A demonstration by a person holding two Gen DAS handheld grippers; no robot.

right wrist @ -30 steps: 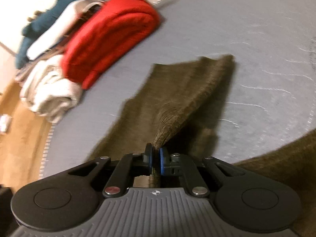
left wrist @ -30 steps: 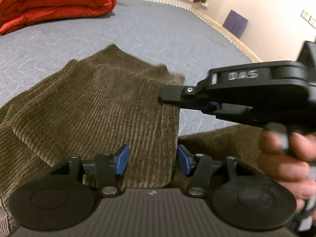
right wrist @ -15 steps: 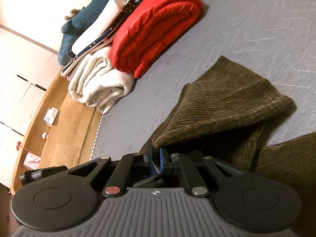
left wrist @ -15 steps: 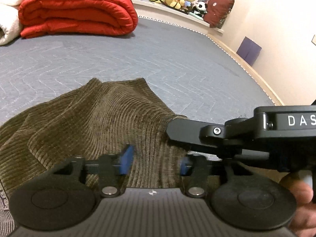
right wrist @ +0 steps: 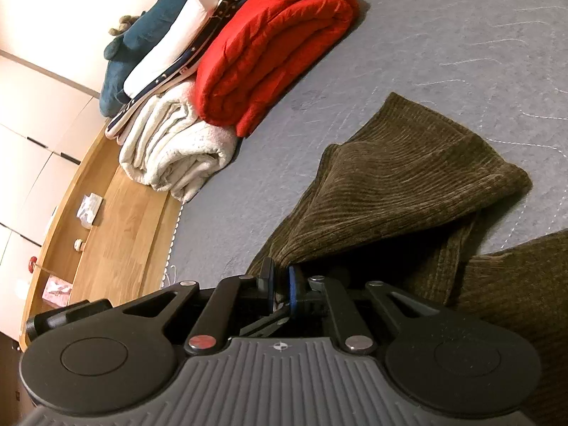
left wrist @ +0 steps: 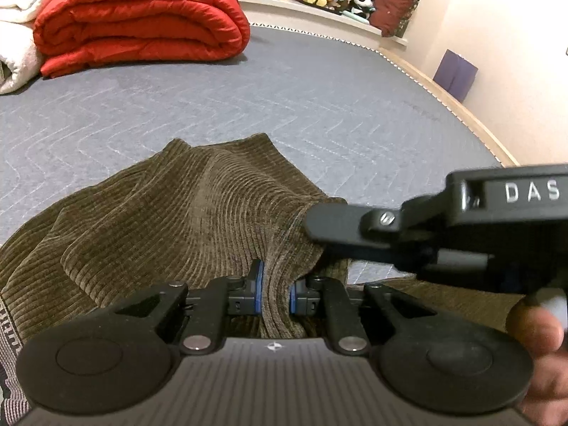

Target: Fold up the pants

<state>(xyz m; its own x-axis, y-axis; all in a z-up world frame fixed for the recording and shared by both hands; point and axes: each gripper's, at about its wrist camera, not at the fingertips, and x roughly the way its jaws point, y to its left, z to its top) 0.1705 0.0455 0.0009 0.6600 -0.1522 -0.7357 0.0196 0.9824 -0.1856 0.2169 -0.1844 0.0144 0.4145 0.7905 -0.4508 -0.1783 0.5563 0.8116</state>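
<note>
Olive-brown corduroy pants (left wrist: 184,213), thick and soft with fine raised ribs, lie rumpled on a grey-blue quilted bed cover (left wrist: 284,99) stitched in pale zigzag lines. One fold rises off the cover like a small tent, its ribs fanning down from the peak. The left claw (left wrist: 276,293), matte black plastic with blue rubber pads, is closing on a bunched ridge of this fabric, which fills the gap between its pads. The right claw (right wrist: 281,284), of the same build, is easing apart slightly yet pinches a gathered corner of the pants, the cloth spreading away from it in a wide, drooping flap. At the left edge of the left wrist view a lighter strip, possibly a waistband, is too blurred to read. Farther up the bed sit a puffy folded red quilt (left wrist: 138,21) and a rolled cream fleece blanket (right wrist: 177,149).
</note>
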